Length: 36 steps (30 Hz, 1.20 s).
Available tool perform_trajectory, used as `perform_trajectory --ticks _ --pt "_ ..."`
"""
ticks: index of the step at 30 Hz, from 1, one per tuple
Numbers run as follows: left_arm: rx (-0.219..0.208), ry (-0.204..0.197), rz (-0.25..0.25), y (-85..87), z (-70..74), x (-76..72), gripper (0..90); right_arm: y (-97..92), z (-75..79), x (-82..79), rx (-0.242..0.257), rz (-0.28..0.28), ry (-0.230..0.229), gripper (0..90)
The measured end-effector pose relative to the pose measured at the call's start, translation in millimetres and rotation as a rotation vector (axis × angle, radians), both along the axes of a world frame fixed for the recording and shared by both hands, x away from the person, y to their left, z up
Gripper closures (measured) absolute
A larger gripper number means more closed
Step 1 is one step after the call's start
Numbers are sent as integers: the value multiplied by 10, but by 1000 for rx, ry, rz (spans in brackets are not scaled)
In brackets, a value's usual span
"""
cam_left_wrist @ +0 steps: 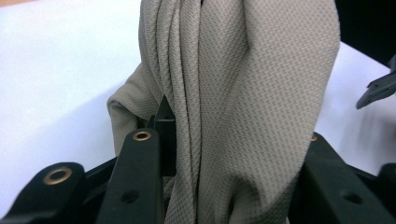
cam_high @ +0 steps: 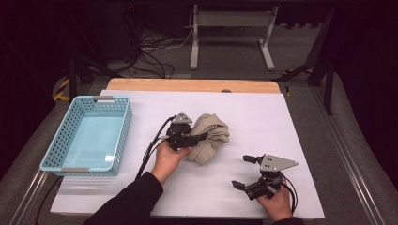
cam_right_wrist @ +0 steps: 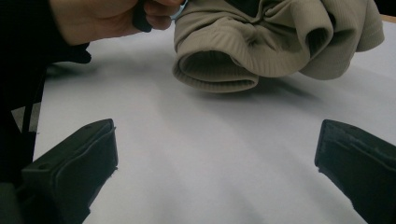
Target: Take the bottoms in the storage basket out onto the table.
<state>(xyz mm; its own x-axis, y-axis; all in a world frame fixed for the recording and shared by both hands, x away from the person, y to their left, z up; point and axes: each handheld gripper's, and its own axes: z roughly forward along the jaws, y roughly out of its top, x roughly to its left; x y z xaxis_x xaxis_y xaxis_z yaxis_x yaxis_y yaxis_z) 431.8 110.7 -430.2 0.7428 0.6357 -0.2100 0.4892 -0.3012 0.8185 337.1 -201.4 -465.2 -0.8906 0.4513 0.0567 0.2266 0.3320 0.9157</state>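
The left gripper [cam_high: 199, 137] has the beige garment [cam_high: 210, 137] pinched near the middle of the high view, jaws clamped tight on a thick gather of folds. In the left gripper view the cloth [cam_left_wrist: 243, 107] bulges up between the black jaws. The right gripper [cam_high: 245, 171] sits at the lower right of the frame, jaws spread wide with nothing between them, pointed toward the bundle; its own view has the rolled hem [cam_right_wrist: 219, 70] at top centre, resting on the white table [cam_high: 281, 122].

Now the risk, as I read it: that grip is on a bunched handful, not an edge (knit fabric, looks slippery). Lift it and the loose folds may sag or slide out, and the whole wad could drop back in a heap. The blue basket [cam_high: 123, 136] stands well off at the left of the frame, so a trailing sleeve may catch its rim if the cloth is carried over low. If the free gripper comes in blind, it may nip only one layer.
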Motion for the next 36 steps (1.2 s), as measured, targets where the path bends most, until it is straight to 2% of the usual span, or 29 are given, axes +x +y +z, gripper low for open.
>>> perform_trajectory --ticks 2,7,10,11,12,15,27,29,31,33,36 --pt "11 -5 2 -10 -22 14 624 0 0 0 0 0 0 1" --pt "19 17 18 -54 -99 50 617 0 -1 0 -1 0 1 1" --pt "19 17 23 -65 -131 79 614 0 0 0 -1 1 0 1" --pt "29 5 19 -61 -135 90 613 -1 0 -1 0 2 0 1" --pt "20 18 21 -71 -141 86 612 -1 0 -1 1 2 1 1" --pt "28 10 22 -88 -174 107 601 -1 0 -1 0 2 1 1" --pt "58 -2 -7 -162 -216 131 527 1 -2 -1 -1 3 2 1" --pt "64 -11 -11 -165 -211 129 476 1 -2 0 -2 2 2 0" --pt "59 -16 -25 -172 -210 132 389 1 -2 0 -2 2 3 1" --pt "73 -29 -38 -187 -205 132 226 0 -2 1 -2 1 3 1" --pt "72 -21 -50 -200 -194 126 137 0 -2 2 -2 1 2 1"
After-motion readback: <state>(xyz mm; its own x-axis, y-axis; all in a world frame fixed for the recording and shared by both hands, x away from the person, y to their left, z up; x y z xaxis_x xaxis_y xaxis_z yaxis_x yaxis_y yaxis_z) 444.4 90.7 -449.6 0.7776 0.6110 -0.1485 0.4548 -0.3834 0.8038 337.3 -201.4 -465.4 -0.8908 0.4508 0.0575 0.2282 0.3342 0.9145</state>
